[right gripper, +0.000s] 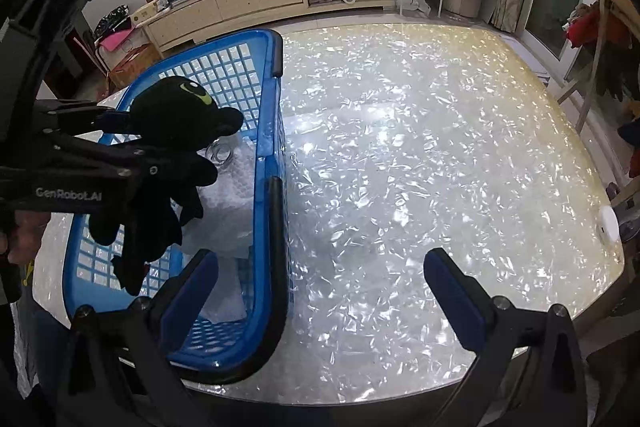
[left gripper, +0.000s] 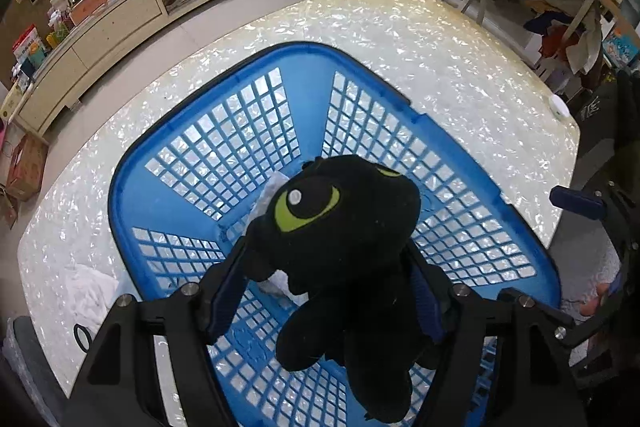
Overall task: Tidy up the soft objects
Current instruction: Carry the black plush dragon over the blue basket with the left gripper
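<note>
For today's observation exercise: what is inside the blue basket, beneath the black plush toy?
Inside the blue basket lies crumpled white bubble wrap on the mesh floor. The black plush toy, held above by the left gripper, hides part of the floor, so anything directly under it cannot be seen.

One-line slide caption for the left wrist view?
Left gripper holds a black plush toy above the blue basket on the table.

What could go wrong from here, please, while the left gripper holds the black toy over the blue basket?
1. The left gripper pinches the black toy at its middle, with head and legs hanging free; soft plush may slip out early.
2. The toy hangs near the basket rim on that side, so a limb could drape over it.
3. It would land on the white wrap already inside, possibly crushing it.
</note>
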`<action>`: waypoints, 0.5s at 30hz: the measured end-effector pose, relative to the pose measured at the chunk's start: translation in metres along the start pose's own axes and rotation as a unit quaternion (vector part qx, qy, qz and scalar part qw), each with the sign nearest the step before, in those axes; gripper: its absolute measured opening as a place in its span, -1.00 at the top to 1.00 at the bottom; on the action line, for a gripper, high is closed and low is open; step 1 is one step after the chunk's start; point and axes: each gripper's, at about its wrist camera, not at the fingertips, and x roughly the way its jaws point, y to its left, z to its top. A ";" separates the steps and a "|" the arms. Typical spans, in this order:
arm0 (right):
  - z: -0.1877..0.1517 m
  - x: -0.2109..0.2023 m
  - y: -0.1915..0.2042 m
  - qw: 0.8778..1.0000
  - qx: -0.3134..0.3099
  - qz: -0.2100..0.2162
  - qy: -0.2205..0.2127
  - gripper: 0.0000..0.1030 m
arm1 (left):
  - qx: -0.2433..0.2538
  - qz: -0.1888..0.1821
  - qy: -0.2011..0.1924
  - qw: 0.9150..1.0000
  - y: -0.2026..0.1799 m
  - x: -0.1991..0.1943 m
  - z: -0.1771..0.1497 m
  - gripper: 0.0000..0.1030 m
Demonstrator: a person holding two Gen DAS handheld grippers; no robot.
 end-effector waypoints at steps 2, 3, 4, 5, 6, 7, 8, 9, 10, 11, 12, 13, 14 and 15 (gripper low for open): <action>0.000 0.002 0.001 1.000 0.000 0.001 0.002 -1.00 | -0.001 -0.001 0.003 1.000 0.002 0.006 0.001 -0.36; 0.000 0.004 0.002 1.000 -0.001 0.002 0.003 -1.00 | -0.001 -0.002 0.007 1.000 0.003 0.010 0.001 -0.36; 0.000 0.005 0.002 1.000 -0.001 0.002 0.005 -1.00 | 0.001 -0.001 0.010 1.000 0.003 0.014 0.001 -0.36; 0.000 0.007 0.002 1.000 -0.001 0.001 0.007 -1.00 | 0.003 0.001 0.012 1.000 0.002 0.017 0.001 -0.36; 0.000 0.008 0.002 1.000 0.000 0.001 0.008 -1.00 | 0.005 0.002 0.014 1.000 0.002 0.020 0.000 -0.36; -0.001 0.009 0.002 1.000 0.001 0.001 0.010 -1.00 | 0.006 0.002 0.015 1.000 0.001 0.022 0.000 -0.36; -0.001 0.010 0.002 1.000 0.002 0.001 0.011 -1.00 | 0.008 0.002 0.016 1.000 0.001 0.024 0.000 -0.36; -0.002 0.011 0.002 1.000 0.002 0.001 0.012 -1.00 | 0.009 0.004 0.017 1.000 0.000 0.026 0.000 -0.36; -0.002 0.010 0.002 1.000 0.004 0.002 0.013 -1.00 | 0.010 0.005 0.019 1.000 -0.001 0.029 0.000 -0.36; -0.003 0.011 0.001 1.000 0.006 0.002 0.013 -1.00 | 0.009 0.005 0.023 1.000 -0.001 0.032 0.000 -0.36; -0.003 0.011 0.000 1.000 0.007 0.003 0.014 -1.00 | 0.009 0.004 0.026 1.000 -0.002 0.033 0.002 -0.36; -0.004 0.011 0.000 1.000 0.009 0.003 0.014 -1.00 | 0.010 0.004 0.023 1.000 -0.003 0.033 0.003 -0.36; -0.005 0.011 -0.001 1.000 0.012 0.004 0.015 -1.00 | 0.012 0.007 0.022 1.000 -0.005 0.033 0.004 -0.37; -0.005 0.011 -0.002 1.000 0.013 0.005 0.015 -1.00 | 0.013 0.009 0.023 1.000 -0.004 0.034 0.005 -0.37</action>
